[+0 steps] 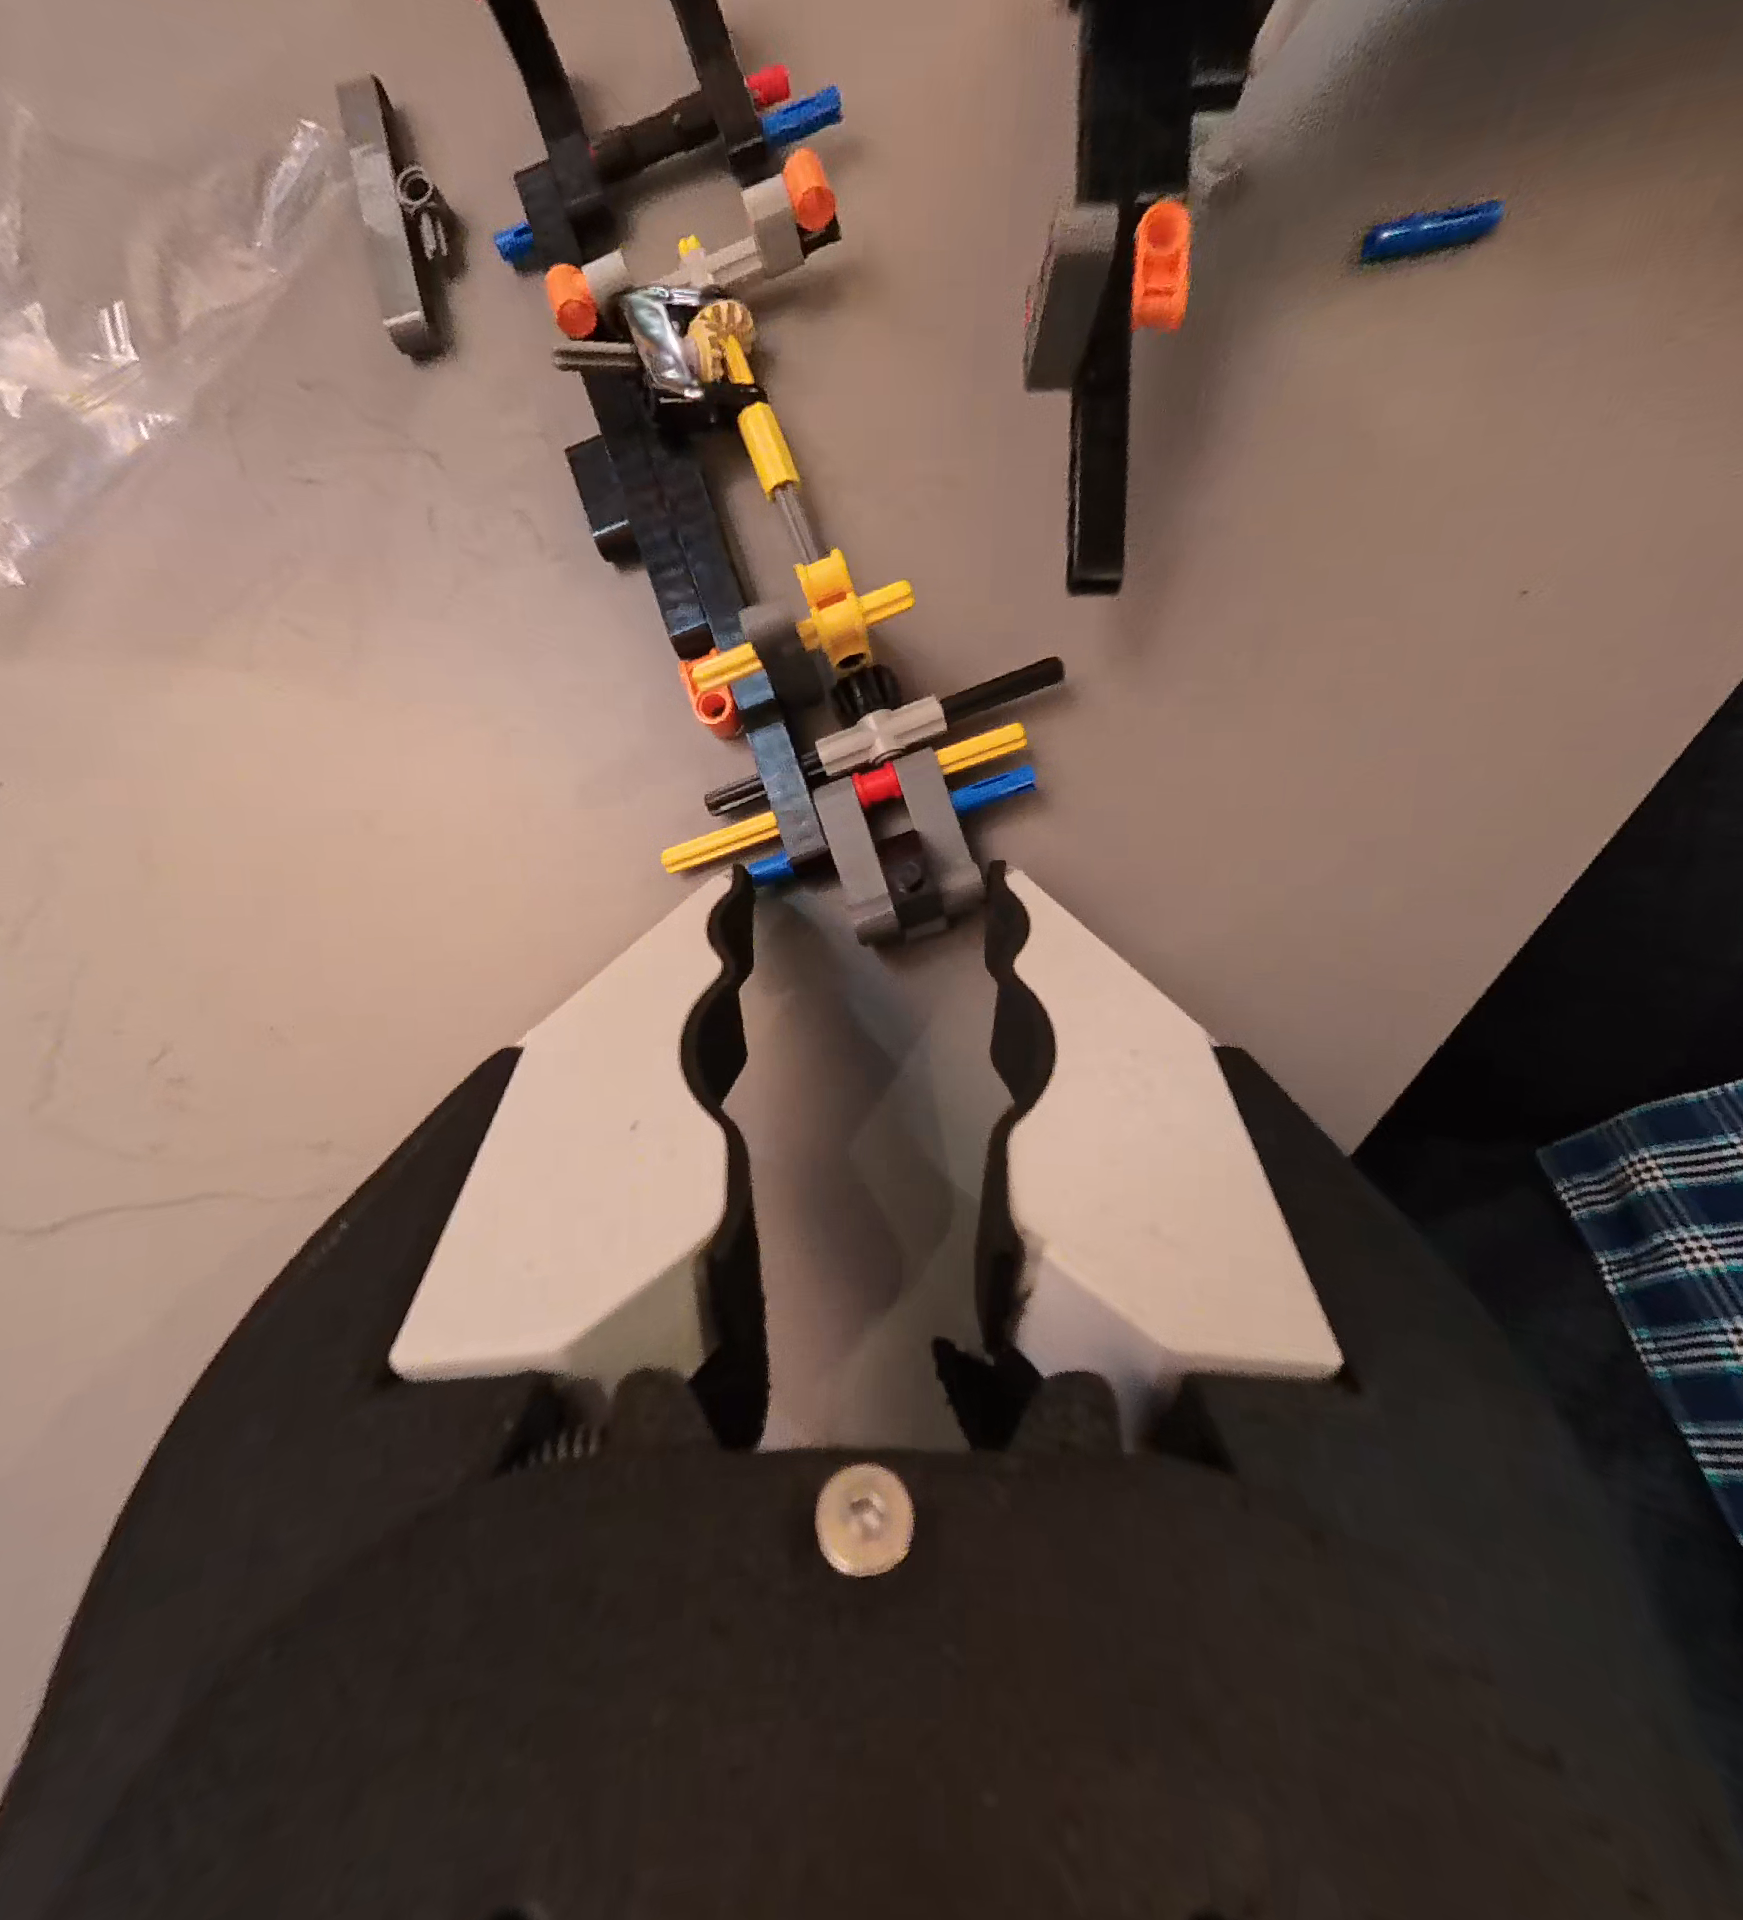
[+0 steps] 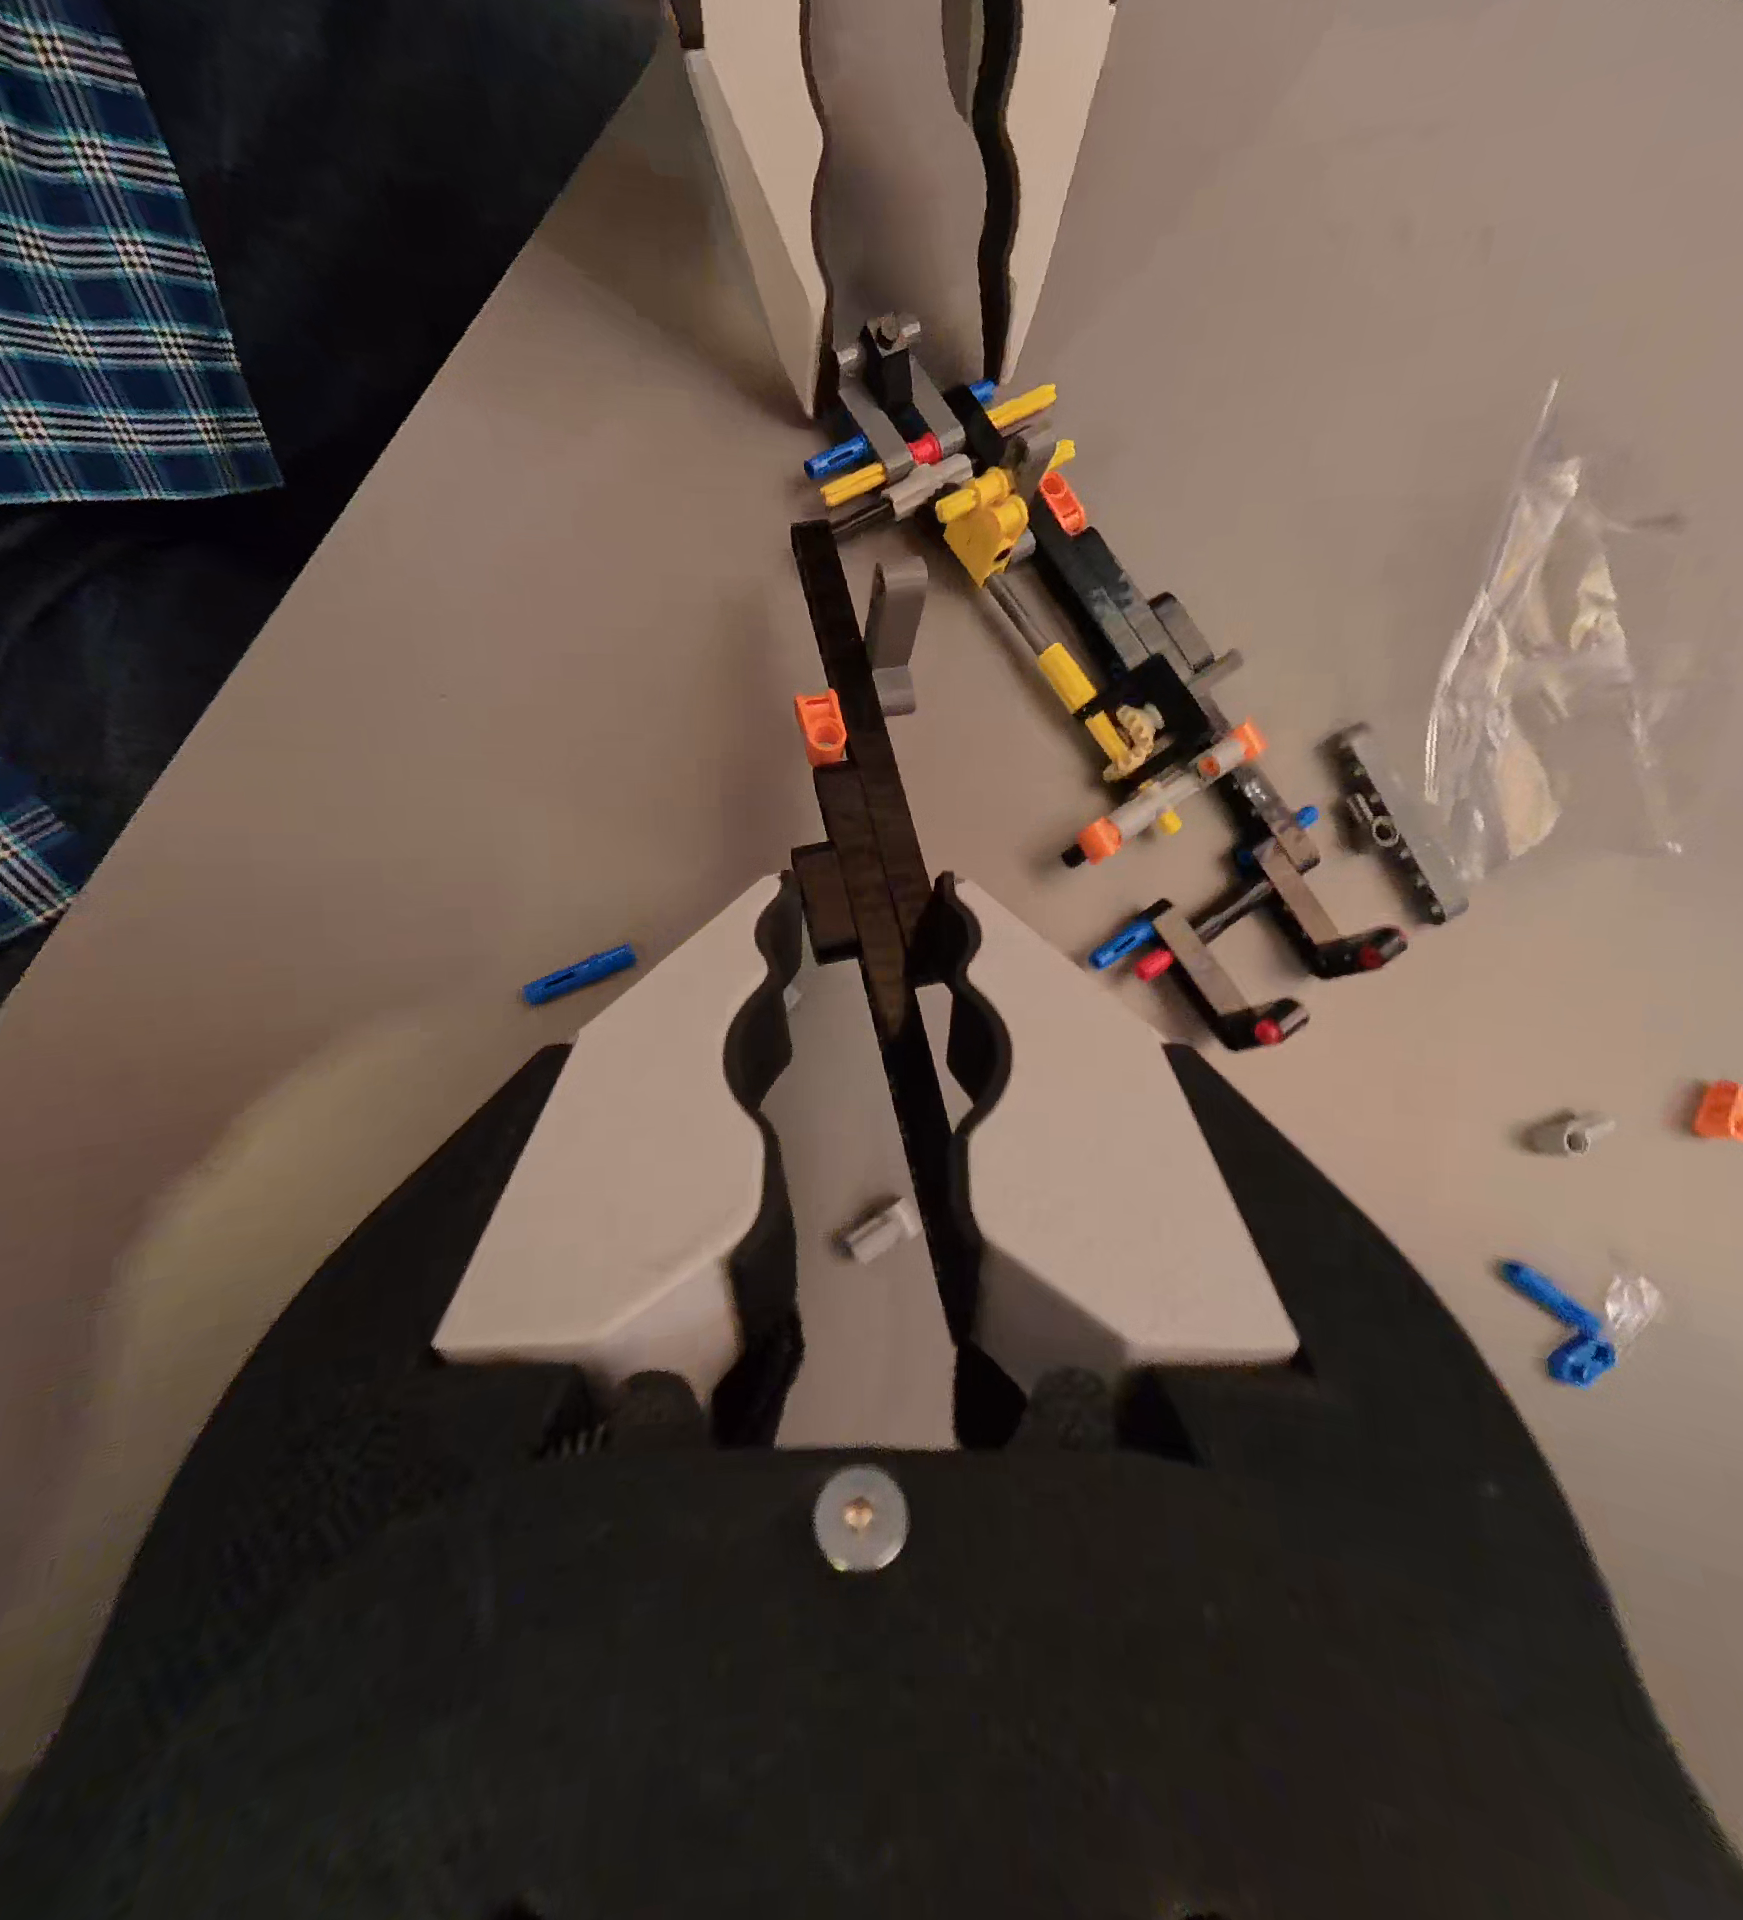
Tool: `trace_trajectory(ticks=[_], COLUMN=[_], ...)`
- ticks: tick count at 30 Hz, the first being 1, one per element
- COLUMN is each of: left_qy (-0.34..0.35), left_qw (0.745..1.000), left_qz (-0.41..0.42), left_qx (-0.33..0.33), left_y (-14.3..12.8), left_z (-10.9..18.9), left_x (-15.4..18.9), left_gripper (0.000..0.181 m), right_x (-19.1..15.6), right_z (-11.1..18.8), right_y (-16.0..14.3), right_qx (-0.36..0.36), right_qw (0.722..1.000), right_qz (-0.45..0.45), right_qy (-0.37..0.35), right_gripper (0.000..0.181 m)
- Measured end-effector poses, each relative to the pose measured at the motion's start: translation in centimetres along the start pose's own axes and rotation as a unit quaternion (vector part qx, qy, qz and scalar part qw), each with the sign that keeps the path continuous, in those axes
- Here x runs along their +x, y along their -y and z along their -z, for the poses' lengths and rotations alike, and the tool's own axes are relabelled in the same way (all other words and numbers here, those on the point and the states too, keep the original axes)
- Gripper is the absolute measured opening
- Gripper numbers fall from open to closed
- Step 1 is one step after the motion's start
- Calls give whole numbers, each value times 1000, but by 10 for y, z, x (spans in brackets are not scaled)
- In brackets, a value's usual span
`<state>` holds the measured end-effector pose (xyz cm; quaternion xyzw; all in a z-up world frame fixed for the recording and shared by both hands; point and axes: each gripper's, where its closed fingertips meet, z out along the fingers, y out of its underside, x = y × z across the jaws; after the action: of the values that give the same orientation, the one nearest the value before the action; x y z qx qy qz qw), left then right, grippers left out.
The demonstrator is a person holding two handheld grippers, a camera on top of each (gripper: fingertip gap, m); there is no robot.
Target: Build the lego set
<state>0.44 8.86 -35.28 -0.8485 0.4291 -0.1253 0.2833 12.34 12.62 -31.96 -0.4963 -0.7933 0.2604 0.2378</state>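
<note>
The left gripper (image 1: 867, 883) is held low over the table (image 1: 223, 831), jaws parted around the near end of the lego chassis (image 1: 742, 582) lying there. The black beam assembly (image 2: 862, 831) is clamped by the right gripper (image 2: 862, 894), pointed toward the chassis

bare table (image 2: 431, 1039) left of black beam (image 2: 862, 831), loose pins (image 2: 1573, 1135) crowding right

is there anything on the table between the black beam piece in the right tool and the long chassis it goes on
Nothing visible blocks it. The black beam assembly in the right tool lies beside the chassis, with only bare table between. A loose blue pin lies on the far side, away from the chassis.
</note>
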Motion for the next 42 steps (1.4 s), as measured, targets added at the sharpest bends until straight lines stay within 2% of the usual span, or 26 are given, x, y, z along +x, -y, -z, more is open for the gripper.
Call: trace_trajectory(ticks=[1, 5, 12, 20, 42], left_qy=[0, -2, -3, -26, -47], left_qw=[1000, 1000, 1000, 999, 998], left_qz=[-1, -6, -11, -37, -27], left_qx=[0, 4, 15, 14, 22], left_y=[-1, -2, 1, 9, 4], left_z=[1, 3, 3, -6, -8], left_x=[-1, -3, -4, -4, -2], left_gripper=[43, 42, 67, 81, 80], right_x=[1, 1, 2, 5, 1], right_z=[-3, -10, -18, -26, -29], right_y=[1, 3, 2, -1, 14], right_qx=[-2, -7, -5, 7, 63], right_qw=[1000, 999, 998, 997, 993], right_qz=[6, 27, 44, 46, 44], right_qy=[6, 31, 53, 58, 88], right_gripper=[24, 24, 24, 24, 24])
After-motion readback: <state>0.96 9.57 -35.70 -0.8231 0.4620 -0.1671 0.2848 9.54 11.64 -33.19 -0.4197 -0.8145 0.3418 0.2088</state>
